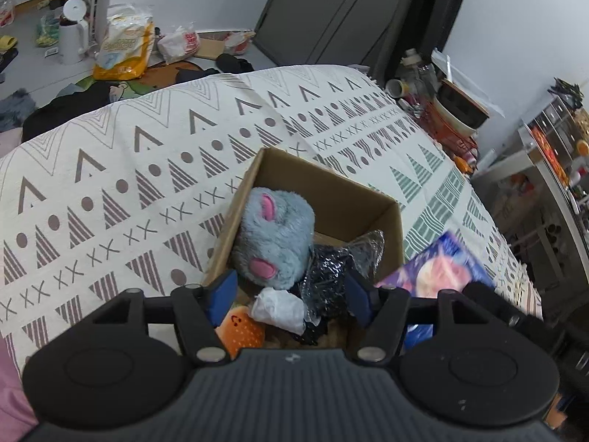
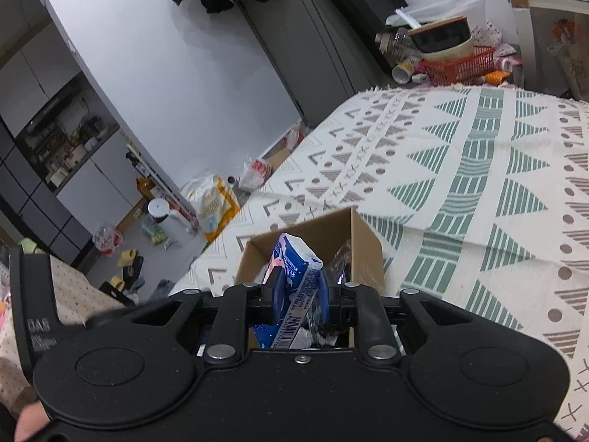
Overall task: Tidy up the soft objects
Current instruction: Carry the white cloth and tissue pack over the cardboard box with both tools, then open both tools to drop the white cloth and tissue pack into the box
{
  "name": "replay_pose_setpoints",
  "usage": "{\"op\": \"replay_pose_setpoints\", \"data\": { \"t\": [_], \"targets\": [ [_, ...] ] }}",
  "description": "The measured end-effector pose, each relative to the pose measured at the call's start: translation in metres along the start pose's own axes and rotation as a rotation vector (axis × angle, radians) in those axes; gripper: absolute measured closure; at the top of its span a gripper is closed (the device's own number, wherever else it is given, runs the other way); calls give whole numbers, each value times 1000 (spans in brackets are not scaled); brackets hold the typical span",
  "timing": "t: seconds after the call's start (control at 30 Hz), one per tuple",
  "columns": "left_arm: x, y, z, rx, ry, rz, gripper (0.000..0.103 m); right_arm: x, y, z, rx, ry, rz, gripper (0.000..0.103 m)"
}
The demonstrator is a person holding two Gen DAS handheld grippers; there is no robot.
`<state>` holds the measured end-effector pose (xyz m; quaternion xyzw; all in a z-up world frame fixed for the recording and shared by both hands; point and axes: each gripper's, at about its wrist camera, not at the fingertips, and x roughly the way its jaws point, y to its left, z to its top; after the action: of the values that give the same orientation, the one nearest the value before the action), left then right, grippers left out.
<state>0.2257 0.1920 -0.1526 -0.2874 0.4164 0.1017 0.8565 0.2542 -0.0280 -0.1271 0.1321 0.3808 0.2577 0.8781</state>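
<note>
Patterned bedspread [image 2: 478,169] carries the cardboard box [image 2: 362,243] at lower centre; right tongs [image 2: 300,291] clamp a blue soft pack [image 2: 294,272] over it, likely light, crushable, slick-wrapped, best pinched mid-body; left tongs [image 1: 291,294] gape empty above grey plush [image 1: 276,235].

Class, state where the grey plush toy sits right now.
In the left wrist view, the grey plush toy lies inside the cardboard box, against its left wall, above the orange toy.

Grey-and-pink plush toy [image 1: 274,235], brown box [image 1: 342,191], blue packet [image 2: 298,280].
</note>
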Motion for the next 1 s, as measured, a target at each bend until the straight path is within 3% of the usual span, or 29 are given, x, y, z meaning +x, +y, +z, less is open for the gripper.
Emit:
{"op": "replay_pose_setpoints", "data": {
  "t": [0.1, 0.17, 0.23, 0.37, 0.53, 0.6, 1.0],
  "targets": [
    [1, 1, 2, -7, 0, 14, 36, 2, -3, -6, 2, 28, -2, 76],
    [1, 0, 2, -7, -1, 10, 35, 0, -8, -7, 21, 39, 3, 69],
    [0, -3, 1, -1, -3, 10, 34, -4, -13, -8, 37, 37, -14, 54],
    [0, -13, 0, 26, -12, 19, 32, -18, -20, -10, 43, 16, -60, 45],
    [3, -25, -6, 78, -2, 53, 29, -38, -27, -9, 50, -8, -113, 25],
    [4, -30, -10, 92, 5, 82, 28, -47, -30, -8, 54, -14, -120, 22],
    [-37, -57, -37, 161, 23, 75, 28, -99, -48, -3, 90, -40, -140, 8]
  ]
}}
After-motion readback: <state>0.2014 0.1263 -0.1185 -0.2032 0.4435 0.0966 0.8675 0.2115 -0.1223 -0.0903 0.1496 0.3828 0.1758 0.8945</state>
